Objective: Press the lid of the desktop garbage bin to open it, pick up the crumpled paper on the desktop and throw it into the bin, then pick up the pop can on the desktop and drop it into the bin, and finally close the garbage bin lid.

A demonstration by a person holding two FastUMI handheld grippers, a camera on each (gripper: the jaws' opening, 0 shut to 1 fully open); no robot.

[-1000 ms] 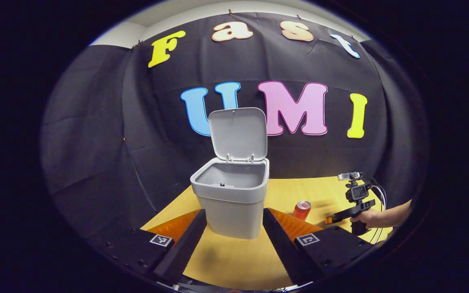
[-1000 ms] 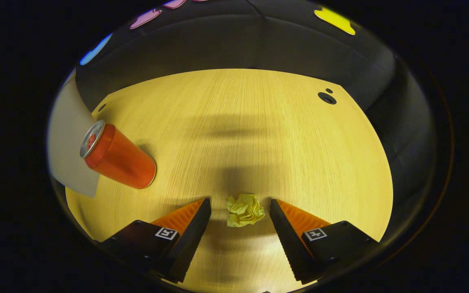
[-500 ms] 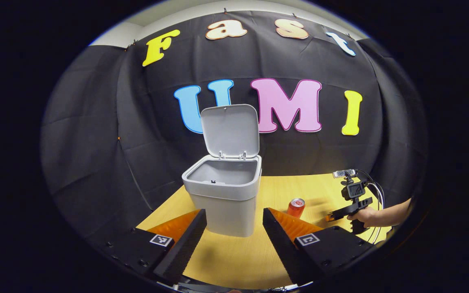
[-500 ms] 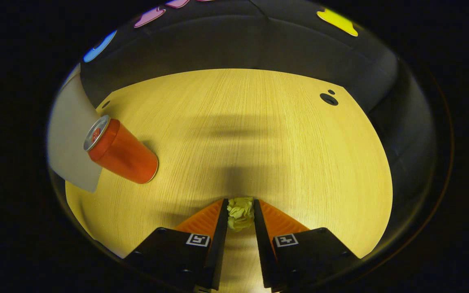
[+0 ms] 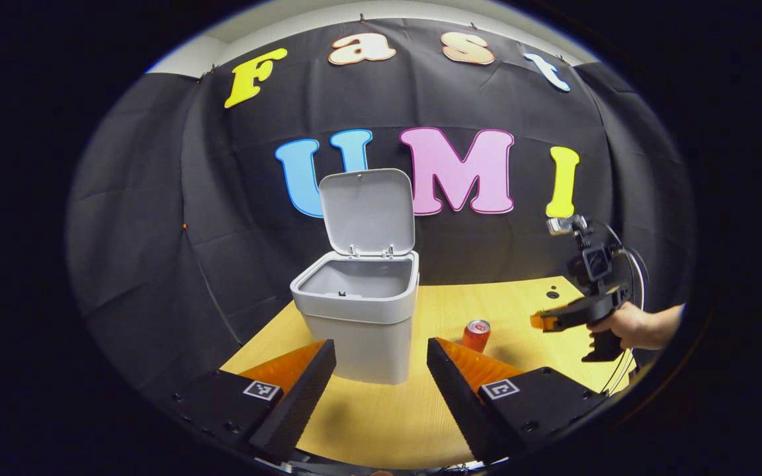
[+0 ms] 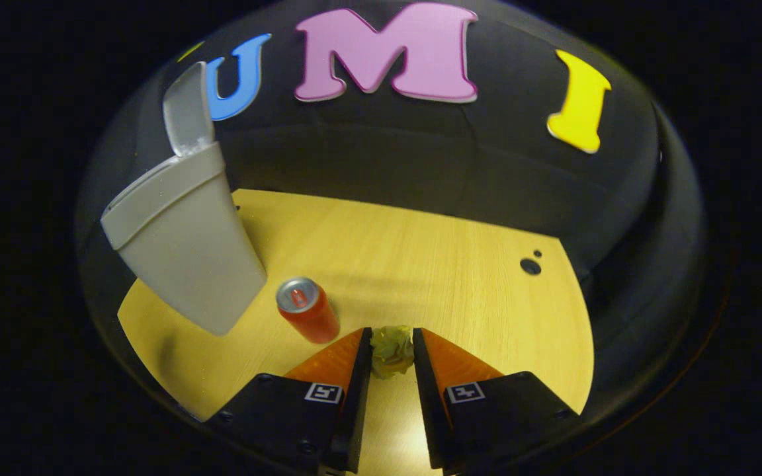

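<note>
The grey desktop bin (image 5: 361, 324) stands on the wooden table with its lid (image 5: 368, 210) upright and open. My left gripper (image 5: 381, 350) is open, low in front of the bin, its fingers to either side of the bin's base. A red pop can (image 5: 476, 334) stands upright to the right of the bin. In the right gripper view, my right gripper (image 6: 391, 344) is shut on the yellow-green crumpled paper (image 6: 392, 350), lifted above the table. The can (image 6: 307, 309) and the bin (image 6: 179, 244) lie to its left. In the left gripper view, a hand holds the right gripper (image 5: 546, 322) raised at the right.
The wooden table (image 6: 421, 264) has two small dark holes (image 6: 530, 266) near its back right corner. Black cloth walls close the back and sides. A cable hangs from the right gripper's handle (image 5: 626, 291).
The right gripper, shut on the paper, has risen off the table and tilted up, so the bin and can appear lower and farther. The left gripper drifted slightly; the bin stays open.
</note>
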